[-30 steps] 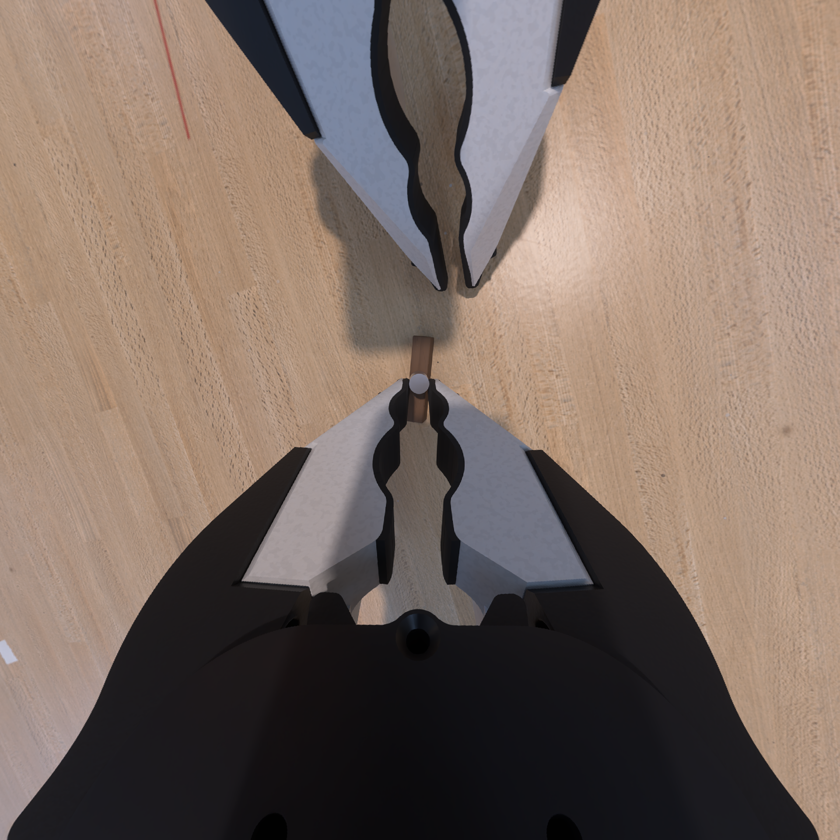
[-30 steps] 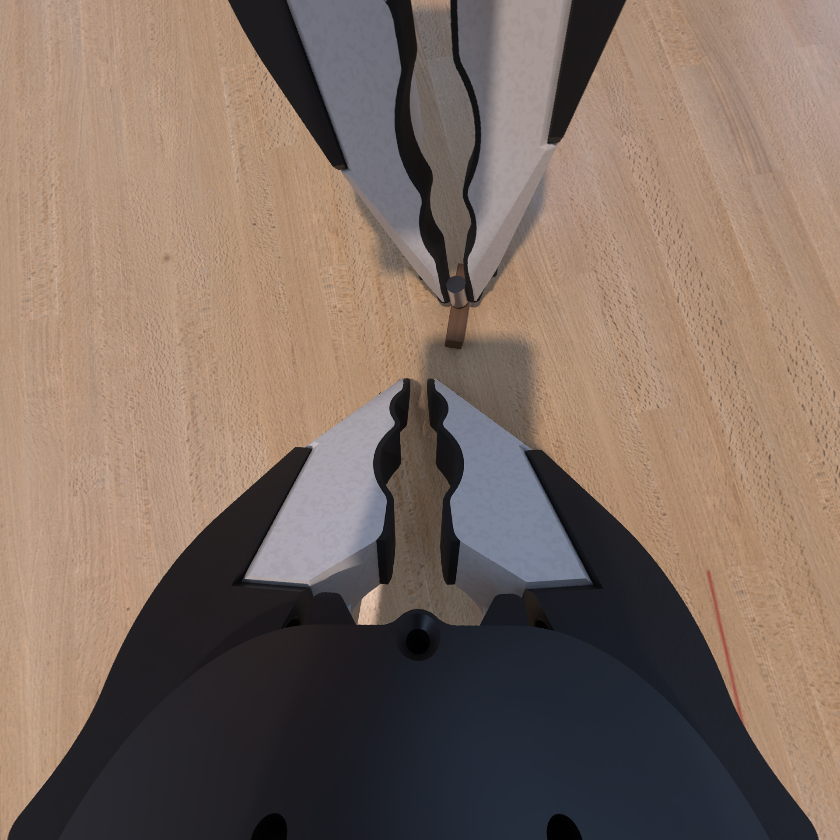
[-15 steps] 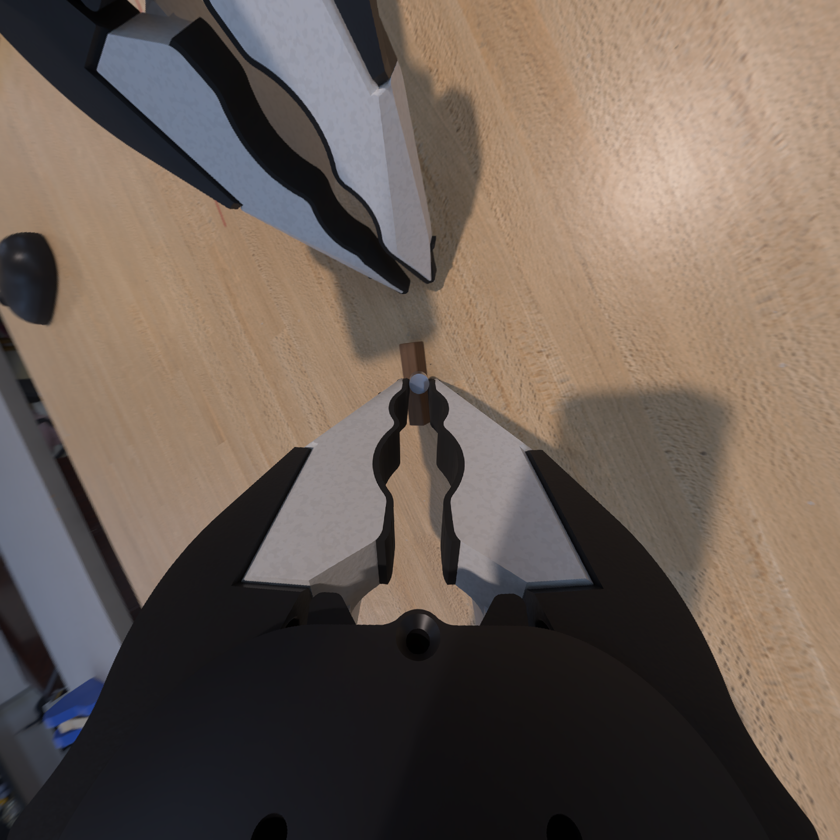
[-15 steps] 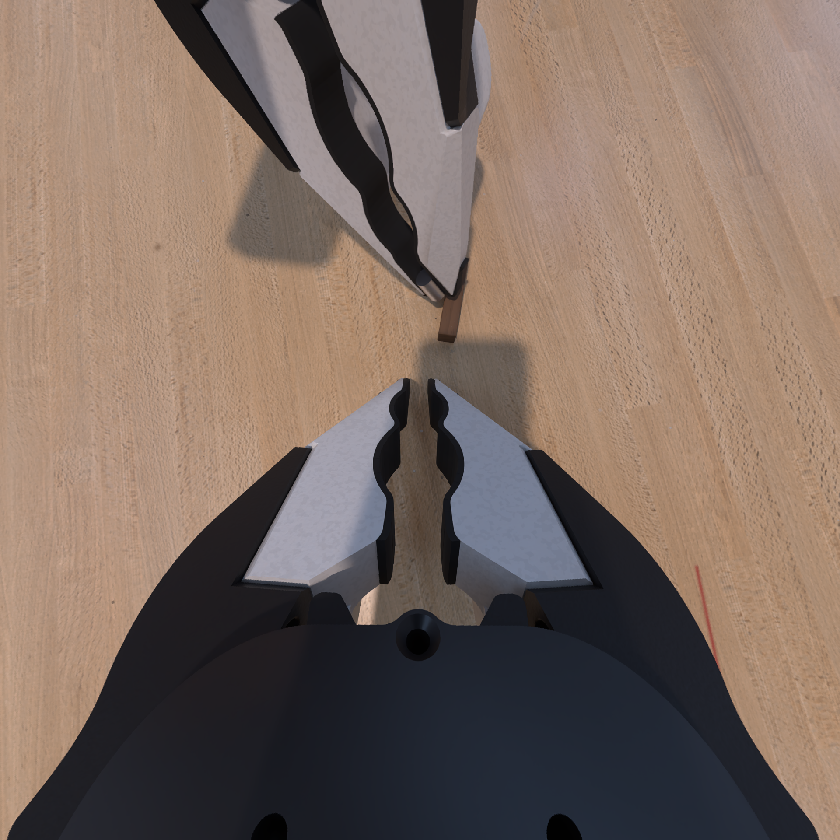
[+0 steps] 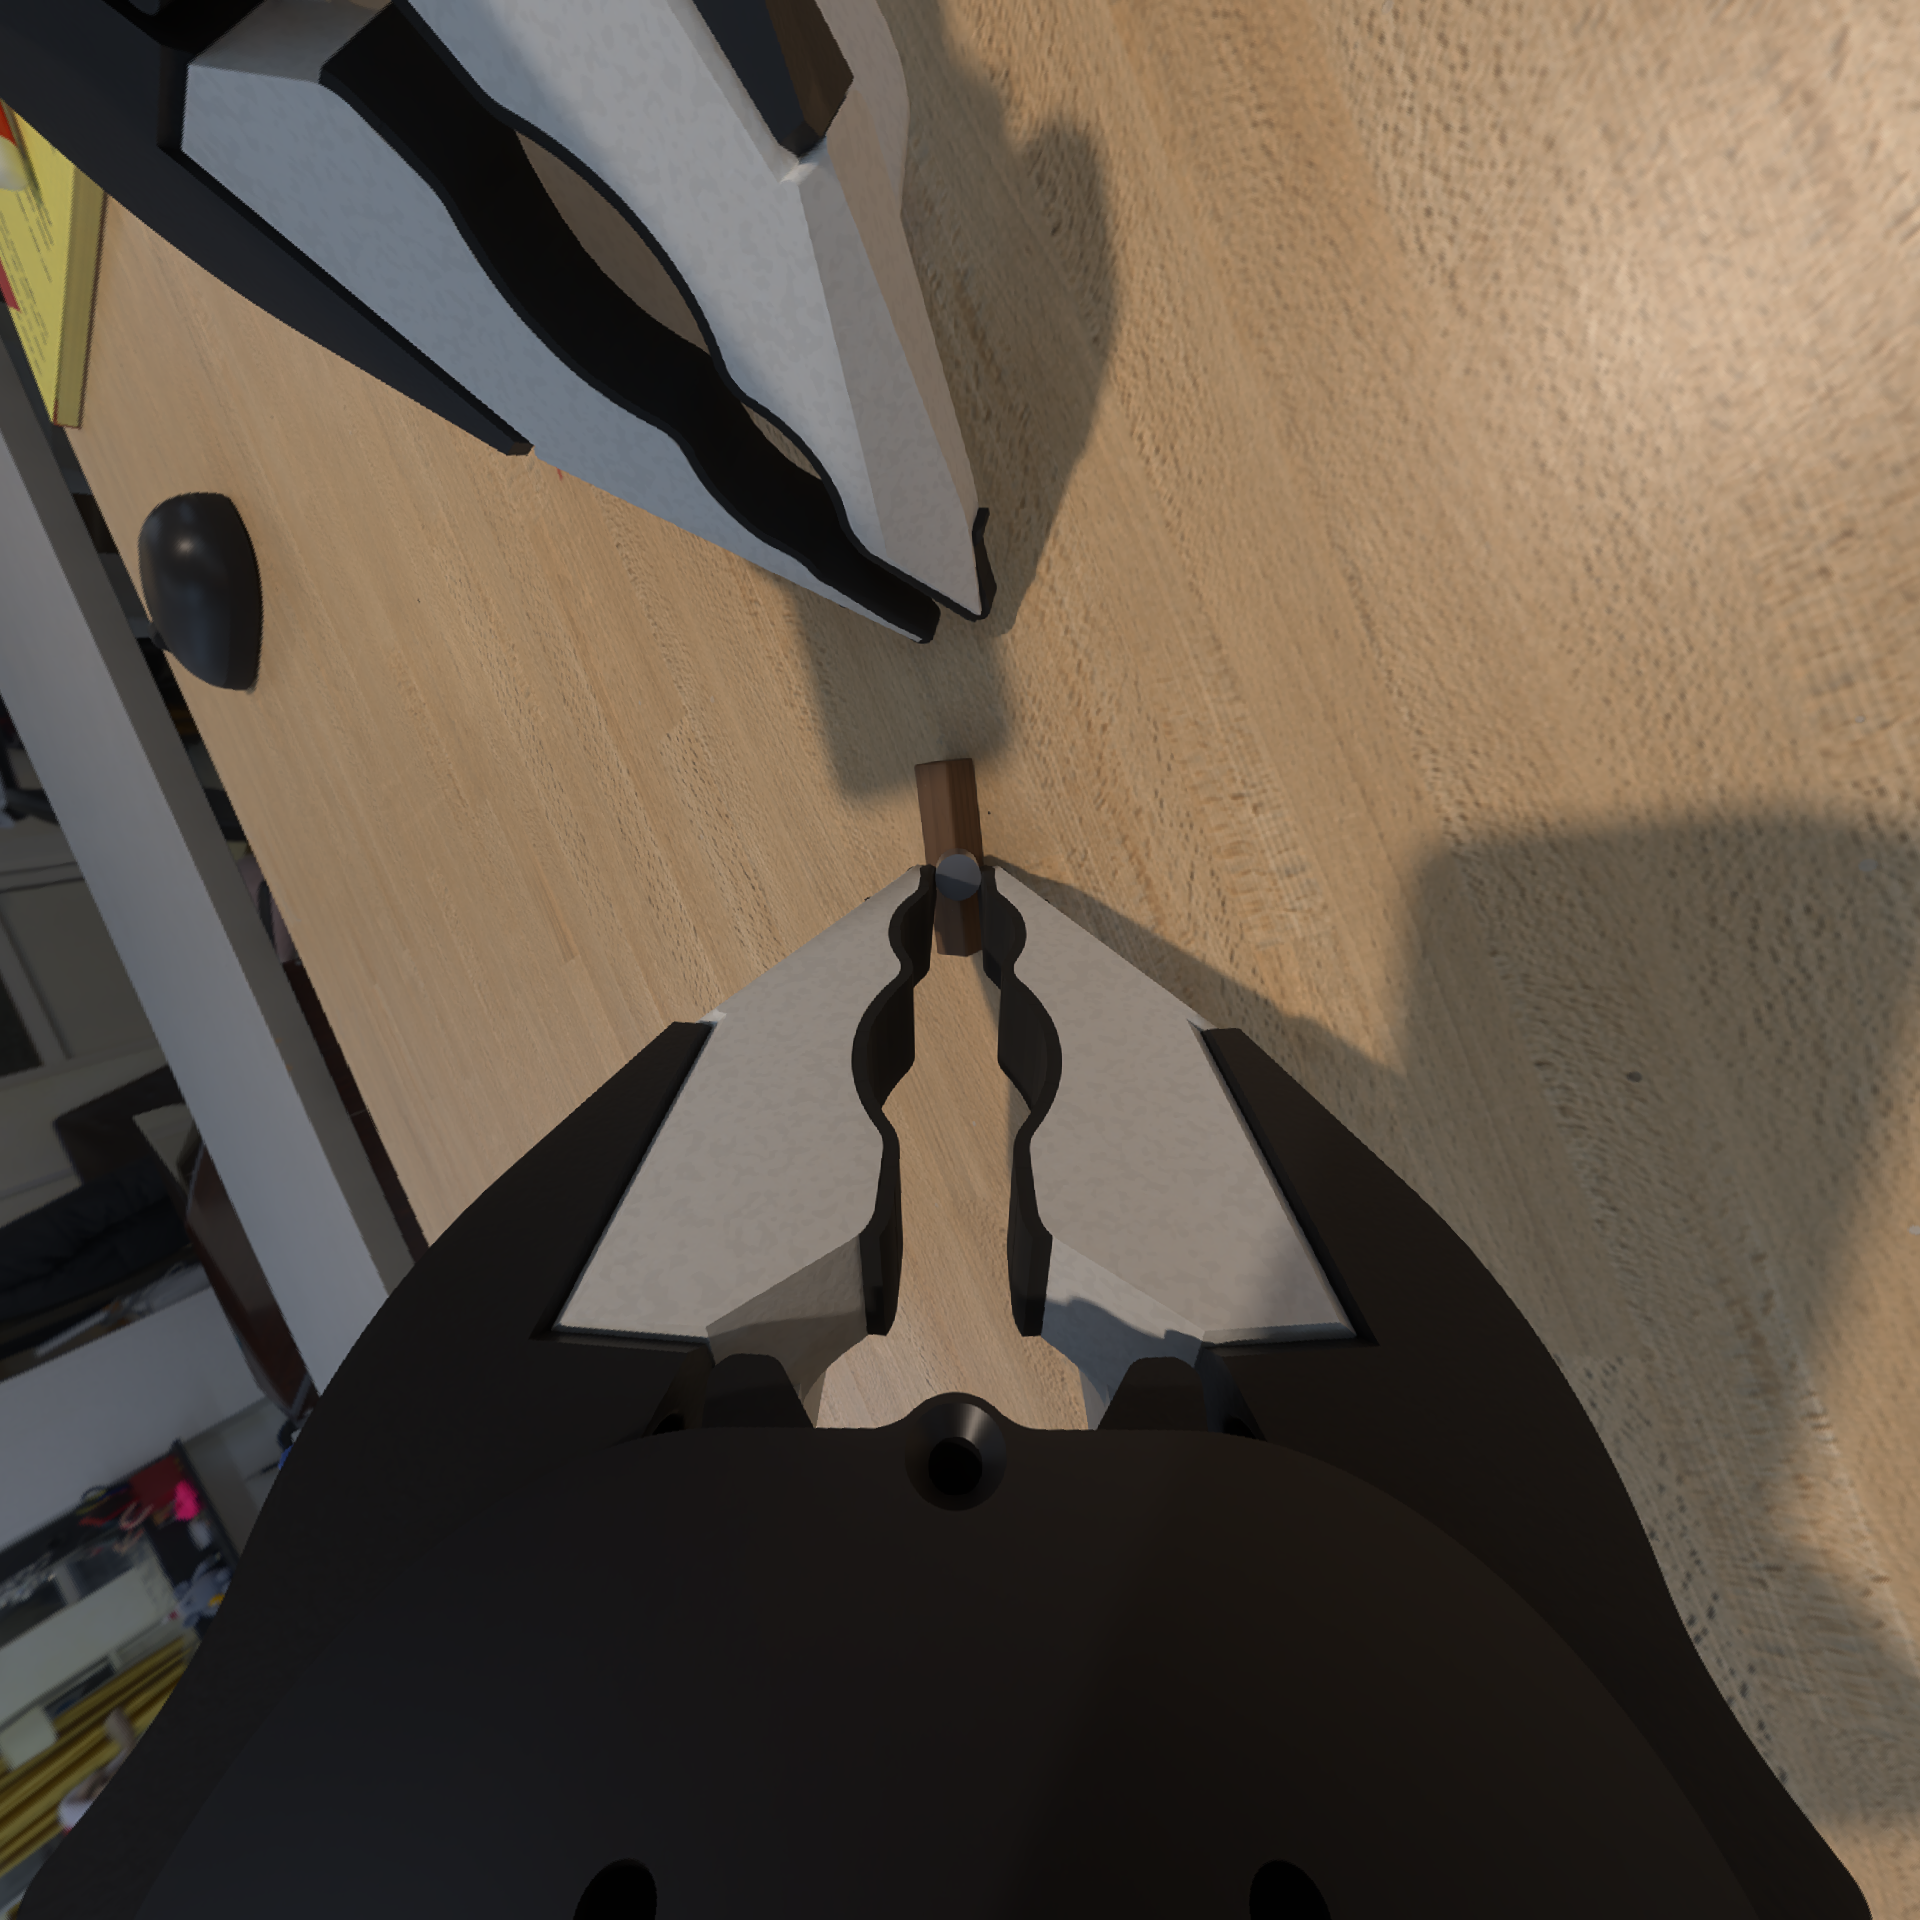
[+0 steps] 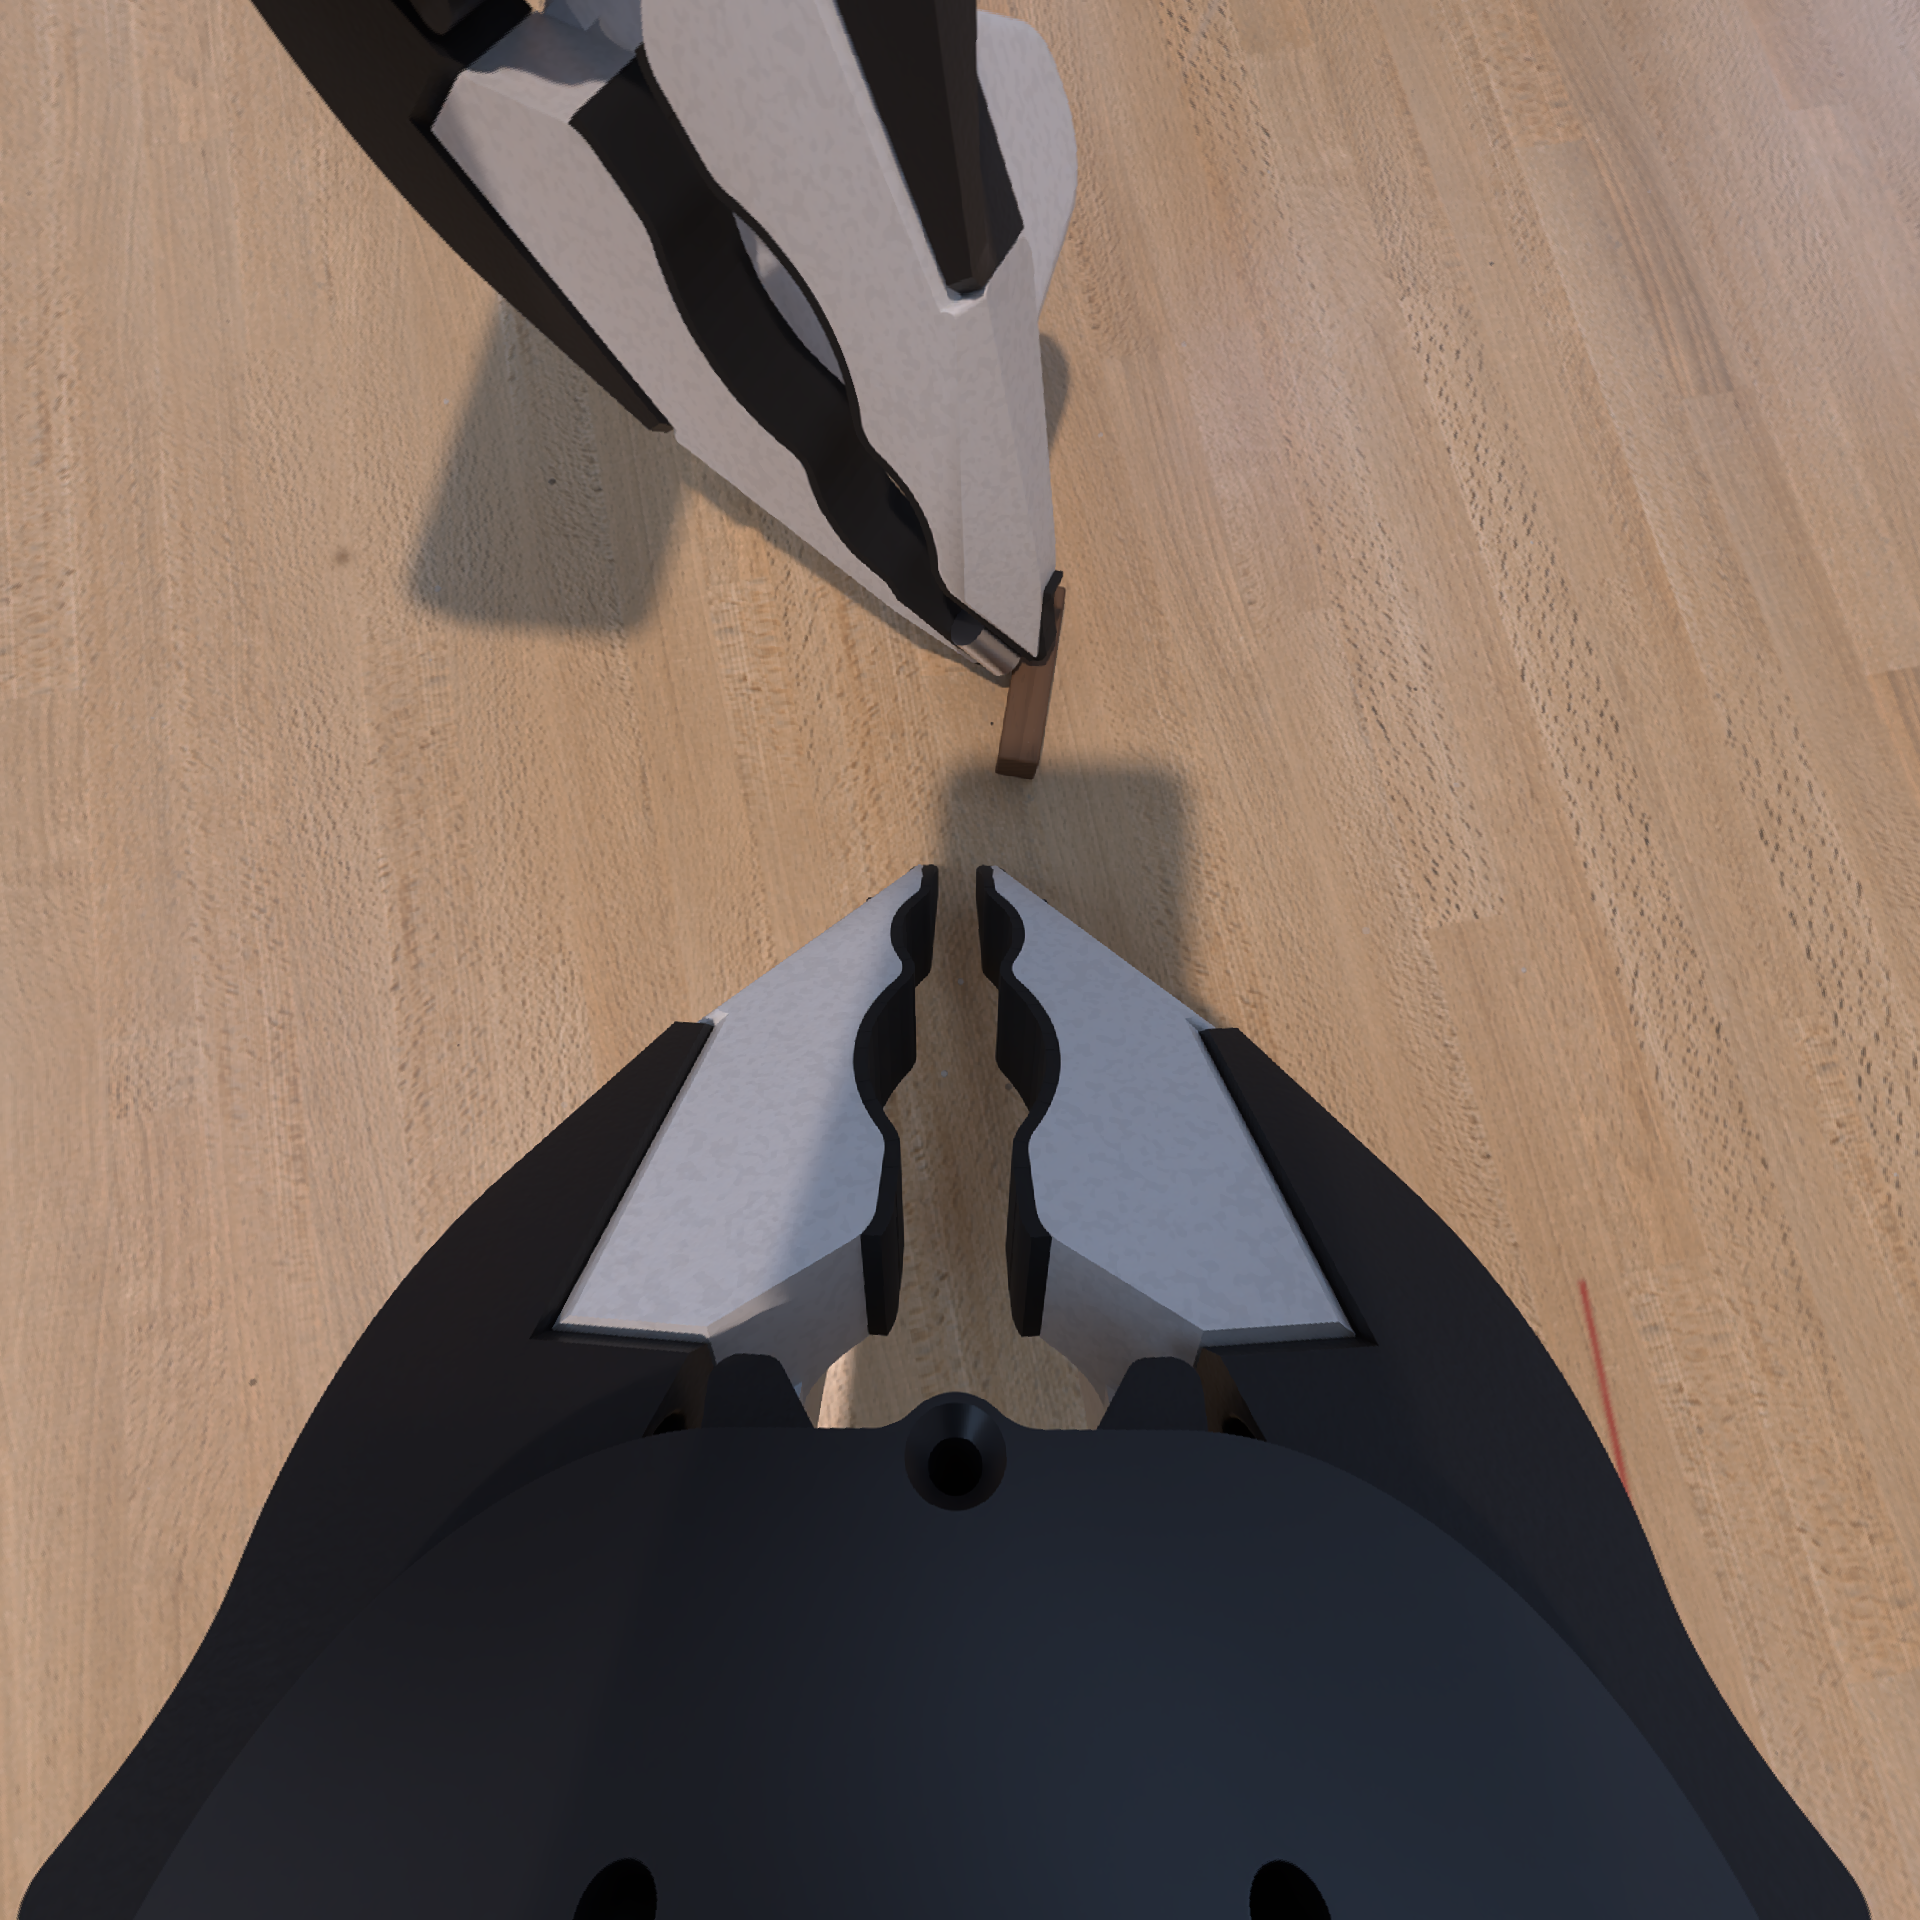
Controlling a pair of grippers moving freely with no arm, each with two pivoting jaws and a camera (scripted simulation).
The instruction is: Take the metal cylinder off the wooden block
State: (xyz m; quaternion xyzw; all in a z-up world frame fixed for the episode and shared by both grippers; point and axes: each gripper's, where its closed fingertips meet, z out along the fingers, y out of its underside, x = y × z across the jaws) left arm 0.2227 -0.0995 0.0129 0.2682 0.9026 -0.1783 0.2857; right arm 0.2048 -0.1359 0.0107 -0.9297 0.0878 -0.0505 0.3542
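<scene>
My left gripper is shut on the small metal cylinder, which I see end-on between its tips. The thin brown wooden block is still joined to the cylinder and reaches out past the tips. In the right wrist view the left gripper leans in from the top with the cylinder and the block at its tips. My right gripper is empty, its jaws nearly touching, just short of the block. It also shows in the left wrist view, facing the block.
Both grippers are over a light wooden table, whose edge runs down the left of the left wrist view. A black rounded object and a yellow item lie near that edge. A thin red line marks the table.
My left gripper has tilted and rolled while keeping hold of the cylinder, and the block has stayed with it. The table edge came into its view. My right gripper has hardly moved.
</scene>
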